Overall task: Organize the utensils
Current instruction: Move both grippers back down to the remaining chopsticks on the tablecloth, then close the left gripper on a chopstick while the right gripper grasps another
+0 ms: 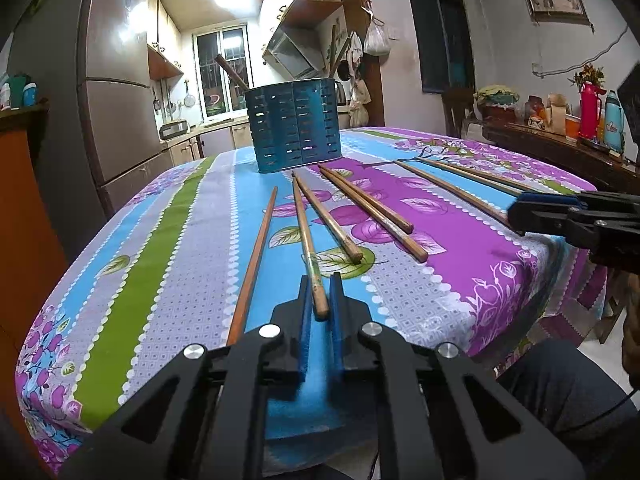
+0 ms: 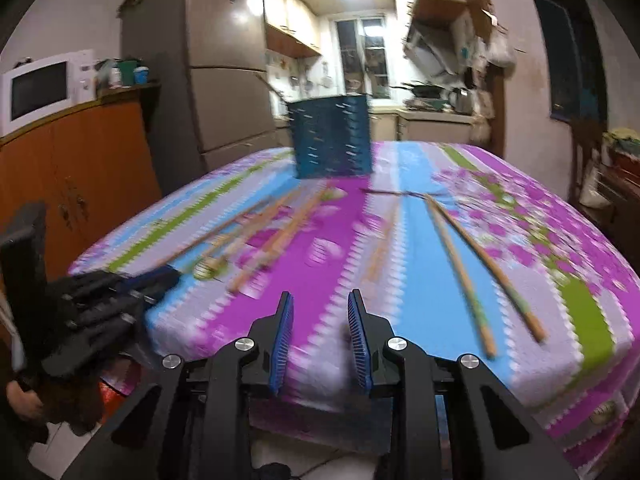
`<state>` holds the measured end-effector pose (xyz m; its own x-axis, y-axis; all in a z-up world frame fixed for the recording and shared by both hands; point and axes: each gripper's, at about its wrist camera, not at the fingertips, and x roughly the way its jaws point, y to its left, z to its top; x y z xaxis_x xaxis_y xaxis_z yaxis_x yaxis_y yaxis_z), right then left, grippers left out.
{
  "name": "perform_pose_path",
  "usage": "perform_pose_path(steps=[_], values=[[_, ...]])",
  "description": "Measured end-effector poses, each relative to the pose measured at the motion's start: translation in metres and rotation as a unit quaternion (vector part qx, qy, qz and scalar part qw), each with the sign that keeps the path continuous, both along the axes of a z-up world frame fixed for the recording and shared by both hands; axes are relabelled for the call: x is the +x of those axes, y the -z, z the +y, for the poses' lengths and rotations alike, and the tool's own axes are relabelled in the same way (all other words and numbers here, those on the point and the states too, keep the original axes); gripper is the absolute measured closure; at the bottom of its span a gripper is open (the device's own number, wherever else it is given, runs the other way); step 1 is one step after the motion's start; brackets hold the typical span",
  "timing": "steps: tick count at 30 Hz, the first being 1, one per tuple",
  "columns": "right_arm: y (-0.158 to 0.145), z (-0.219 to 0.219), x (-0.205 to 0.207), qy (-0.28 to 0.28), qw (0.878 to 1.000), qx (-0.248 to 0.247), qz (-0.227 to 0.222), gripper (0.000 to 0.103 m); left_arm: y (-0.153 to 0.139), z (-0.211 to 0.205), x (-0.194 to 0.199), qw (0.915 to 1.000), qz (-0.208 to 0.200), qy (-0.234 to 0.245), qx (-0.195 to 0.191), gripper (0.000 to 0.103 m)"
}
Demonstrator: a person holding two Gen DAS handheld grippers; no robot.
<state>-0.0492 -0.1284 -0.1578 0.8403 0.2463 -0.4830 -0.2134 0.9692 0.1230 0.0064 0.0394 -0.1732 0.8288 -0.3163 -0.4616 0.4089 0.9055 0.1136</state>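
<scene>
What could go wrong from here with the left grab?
1. The left gripper brackets only the near tip of one chopstick; its fingers have not visibly closed, so a grip that far out may let it pivot or slip.
2. A second chopstick meets it at the far end and may get dragged along.
3. The blue holder stands at the far side of the table, so a loose grip may fail on the carry.

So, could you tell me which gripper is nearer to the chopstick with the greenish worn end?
Left. The left gripper has that chopstick between its open fingers; the right gripper hangs open farther right.
</scene>
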Motion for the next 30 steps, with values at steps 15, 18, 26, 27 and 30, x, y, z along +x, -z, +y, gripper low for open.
perform_pose_path(steps=[15, 18, 26, 27, 30], values=[[0.021, 0.061, 0.039, 0.001, 0.999, -0.042, 0.003, 0.080, 0.003, 0.002, -0.004, 1.0000, -0.007, 0.001, -0.005, 0.096], [0.022, 0.062, 0.038, 0.007, 0.999, -0.044, -0.003, 0.083, 0.004, 0.002, -0.005, 0.9999, -0.012, 0.003, -0.006, 0.096], [0.018, 0.059, 0.031, 0.014, 0.999, -0.028, -0.012, 0.094, 0.004, 0.007, -0.004, 0.9997, -0.010, 0.003, -0.020, 0.096], [0.016, 0.059, 0.029, 0.015, 0.999, -0.028, -0.014, 0.094, 0.003, 0.008, -0.003, 0.9997, -0.010, 0.003, -0.022, 0.097], [0.005, 0.055, 0.024, 0.020, 0.999, -0.029, -0.027, 0.095, -0.002, 0.010, -0.003, 0.9995, -0.014, 0.000, -0.028, 0.097]])
